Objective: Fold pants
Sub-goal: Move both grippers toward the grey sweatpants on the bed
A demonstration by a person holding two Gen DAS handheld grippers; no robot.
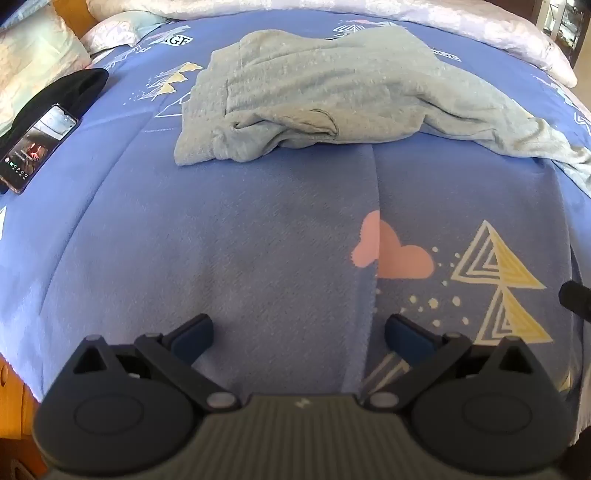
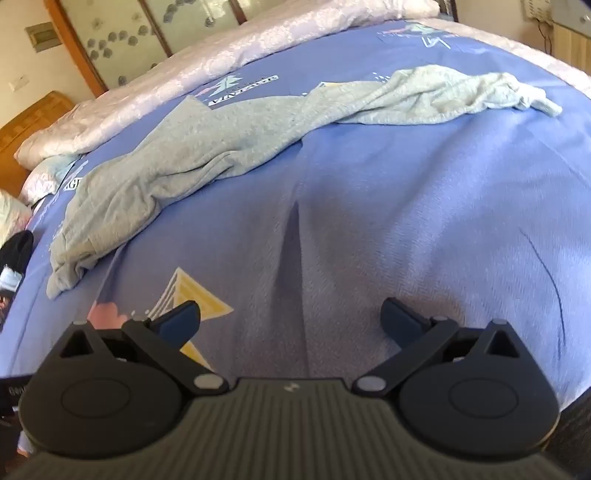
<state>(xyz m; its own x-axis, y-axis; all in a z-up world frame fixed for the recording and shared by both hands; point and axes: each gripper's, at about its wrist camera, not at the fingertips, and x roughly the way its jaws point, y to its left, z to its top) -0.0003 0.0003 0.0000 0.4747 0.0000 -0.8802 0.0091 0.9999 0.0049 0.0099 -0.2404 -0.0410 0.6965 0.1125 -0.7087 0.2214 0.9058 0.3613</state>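
Light grey pants (image 1: pixel 332 92) lie crumpled across a blue printed bedspread (image 1: pixel 221 240), waist end bunched at the left, legs trailing off to the right. In the right wrist view the same pants (image 2: pixel 207 144) stretch from lower left to the upper right, where the leg ends (image 2: pixel 480 94) are rumpled. My left gripper (image 1: pixel 299 334) hovers open over bare bedspread, well short of the pants, nothing between its fingers. My right gripper (image 2: pixel 291 321) is also open and empty above the bedspread (image 2: pixel 406 221), apart from the pants.
A phone (image 1: pixel 38 147) with a lit screen rests on a black cloth (image 1: pixel 74 88) at the bed's left edge. Pillows (image 1: pixel 37 59) and a pale pink quilt (image 2: pixel 221 62) line the far side. A wooden headboard (image 2: pixel 33 118) and a wardrobe (image 2: pixel 129 33) stand beyond.
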